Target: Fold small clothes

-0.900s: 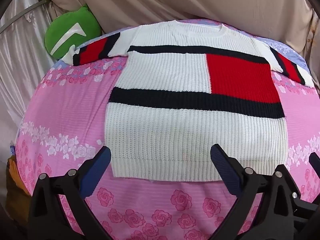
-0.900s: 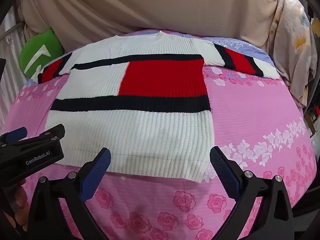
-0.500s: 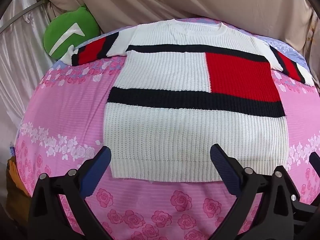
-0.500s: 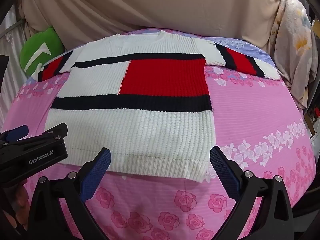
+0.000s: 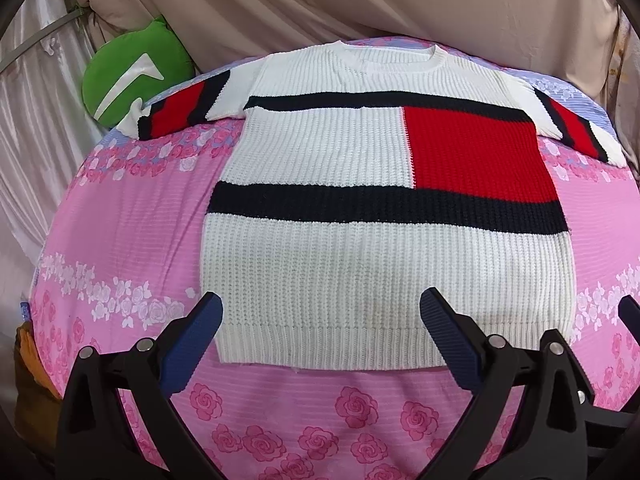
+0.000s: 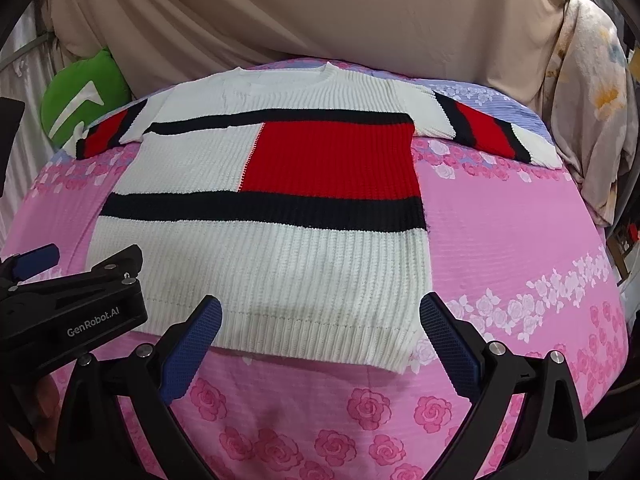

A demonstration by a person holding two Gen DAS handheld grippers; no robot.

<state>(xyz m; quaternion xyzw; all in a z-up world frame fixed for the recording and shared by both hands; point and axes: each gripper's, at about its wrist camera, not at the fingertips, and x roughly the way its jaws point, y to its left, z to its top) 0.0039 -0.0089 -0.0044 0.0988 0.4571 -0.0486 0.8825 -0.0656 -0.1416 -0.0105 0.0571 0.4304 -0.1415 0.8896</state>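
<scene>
A knitted white sweater (image 5: pixel 360 272) (image 6: pixel 280 264) with black bands and a red block lies flat, front up, on a pink rose-print bed cover (image 5: pixel 120 208), both sleeves spread sideways. My left gripper (image 5: pixel 320 320) hovers open above the sweater's ribbed hem toward its left corner, nothing between the blue pads. My right gripper (image 6: pixel 320 320) also stands open, over the hem's right part. The left gripper's black body (image 6: pixel 72 312) shows at the left edge of the right wrist view.
A green cushion (image 5: pixel 132 80) with a white mark rests at the bed's far left. Beige cloth (image 5: pixel 360 8) hangs behind the bed. A floral fabric (image 6: pixel 592 120) drapes at the right. The cover drops away at the near and side edges.
Both views have crept slightly forward and up over the sweater. The sweater lies unchanged and both grippers stay open.
</scene>
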